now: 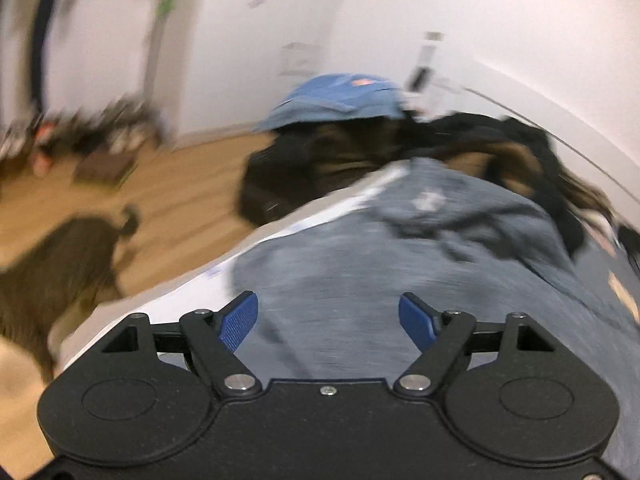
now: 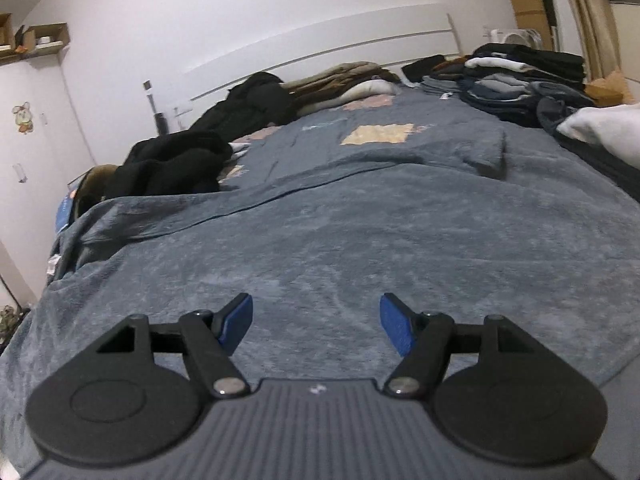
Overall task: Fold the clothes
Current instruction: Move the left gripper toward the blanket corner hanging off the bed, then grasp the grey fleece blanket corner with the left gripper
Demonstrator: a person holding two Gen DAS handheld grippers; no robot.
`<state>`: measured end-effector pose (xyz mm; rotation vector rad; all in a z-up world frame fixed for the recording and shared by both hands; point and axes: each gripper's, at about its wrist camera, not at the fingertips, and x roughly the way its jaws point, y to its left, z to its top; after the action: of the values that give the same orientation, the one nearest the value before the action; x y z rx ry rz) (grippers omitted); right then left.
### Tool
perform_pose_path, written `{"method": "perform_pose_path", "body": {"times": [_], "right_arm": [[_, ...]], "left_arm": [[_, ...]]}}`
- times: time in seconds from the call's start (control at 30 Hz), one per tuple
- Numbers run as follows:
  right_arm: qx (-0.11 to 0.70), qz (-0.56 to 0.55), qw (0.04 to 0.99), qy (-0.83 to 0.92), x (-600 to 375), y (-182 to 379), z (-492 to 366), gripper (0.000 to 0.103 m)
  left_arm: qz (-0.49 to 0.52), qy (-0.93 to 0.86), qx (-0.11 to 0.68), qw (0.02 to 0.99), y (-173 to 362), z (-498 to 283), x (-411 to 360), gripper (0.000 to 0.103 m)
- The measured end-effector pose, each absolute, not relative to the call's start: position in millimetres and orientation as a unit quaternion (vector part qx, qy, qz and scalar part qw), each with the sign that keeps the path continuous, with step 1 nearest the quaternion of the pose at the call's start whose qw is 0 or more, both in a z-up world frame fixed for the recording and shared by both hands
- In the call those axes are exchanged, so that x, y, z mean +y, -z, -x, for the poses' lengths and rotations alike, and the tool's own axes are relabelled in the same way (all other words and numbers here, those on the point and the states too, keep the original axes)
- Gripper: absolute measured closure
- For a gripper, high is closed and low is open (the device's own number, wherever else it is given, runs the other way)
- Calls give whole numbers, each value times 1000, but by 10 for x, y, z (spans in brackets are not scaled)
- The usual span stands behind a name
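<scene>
A bed (image 2: 440,240) fills most of the right wrist view, and a large grey-blue fleece garment (image 2: 340,236) lies spread flat across it from the lower edge up to the centre of the frame. Behind it, a white headboard (image 2: 320,46) curves across the upper middle. A heap of black clothes (image 2: 176,164) sits at mid left on the bed, and a stack of folded clothes (image 2: 516,80) rests at the upper right. The left wrist view is badly blurred; a blue denim piece (image 1: 336,100) seems to top a dark pile (image 1: 320,160) at upper centre, with wooden floor (image 1: 180,184) at mid left. The right hand-held gripper (image 2: 316,322) hovers at bottom centre, jaws wide and empty. The left hand-held gripper (image 1: 328,320) is likewise spread wide over grey fabric, gripping nothing.
</scene>
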<state>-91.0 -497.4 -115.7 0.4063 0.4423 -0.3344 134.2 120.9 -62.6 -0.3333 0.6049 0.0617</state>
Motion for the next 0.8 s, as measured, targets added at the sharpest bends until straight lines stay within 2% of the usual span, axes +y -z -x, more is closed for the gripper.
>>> {"method": "perform_pose_path", "body": {"times": [0.27, 0.3, 0.5, 0.8], "right_arm": [[215, -216, 944, 128, -4844, 1229, 727, 34], [216, -217, 944, 124, -4828, 1235, 707, 34], [214, -228, 947, 72, -4703, 1222, 634, 34], [215, -247, 942, -74, -4200, 1016, 462, 34]], "left_arm": [[201, -48, 332, 921, 973, -1850, 1663, 63], [203, -48, 336, 918, 1013, -1918, 1697, 64], [217, -52, 366, 904, 1255, -2312, 1893, 65], [242, -50, 385, 889, 1530, -2497, 1981, 65]]}}
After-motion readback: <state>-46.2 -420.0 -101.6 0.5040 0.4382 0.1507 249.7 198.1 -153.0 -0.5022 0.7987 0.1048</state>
